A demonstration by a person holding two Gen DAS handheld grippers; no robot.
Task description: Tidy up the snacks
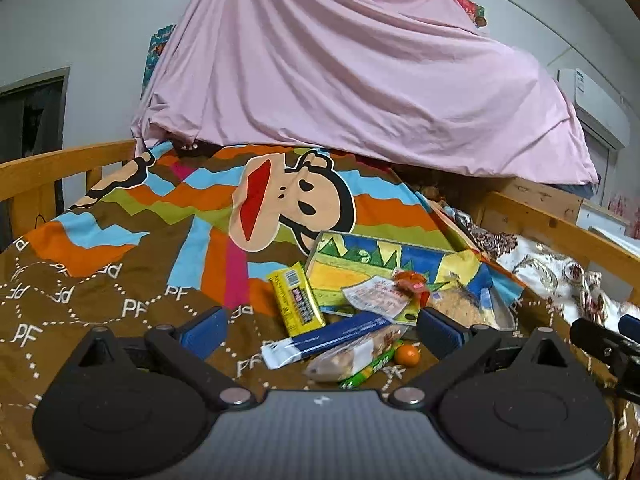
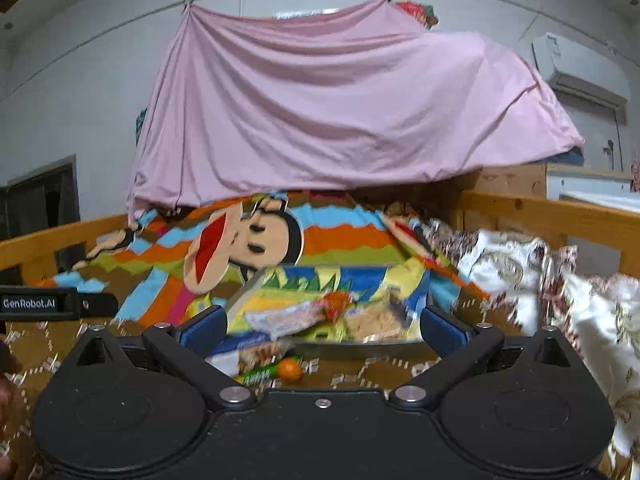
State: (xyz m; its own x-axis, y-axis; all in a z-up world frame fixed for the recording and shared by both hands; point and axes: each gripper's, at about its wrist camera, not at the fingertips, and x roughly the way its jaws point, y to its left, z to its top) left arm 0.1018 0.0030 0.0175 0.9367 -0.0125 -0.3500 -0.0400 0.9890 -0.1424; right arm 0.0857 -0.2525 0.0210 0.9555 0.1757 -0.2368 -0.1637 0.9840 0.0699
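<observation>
Snacks lie heaped on my monkey-print blanket against a colourful tin box. My left gripper gapes wide over the yellow bar, holding nothing; my right gripper likewise wide, empty.

- Bed, wooden rails, covered by a brown monkey-print blanket.
- On the blanket: colourful tin tray, yellow packet, blue-and-white packet, clear nut bag, green stick packet, small orange.
- Floral quilt at the right.
</observation>
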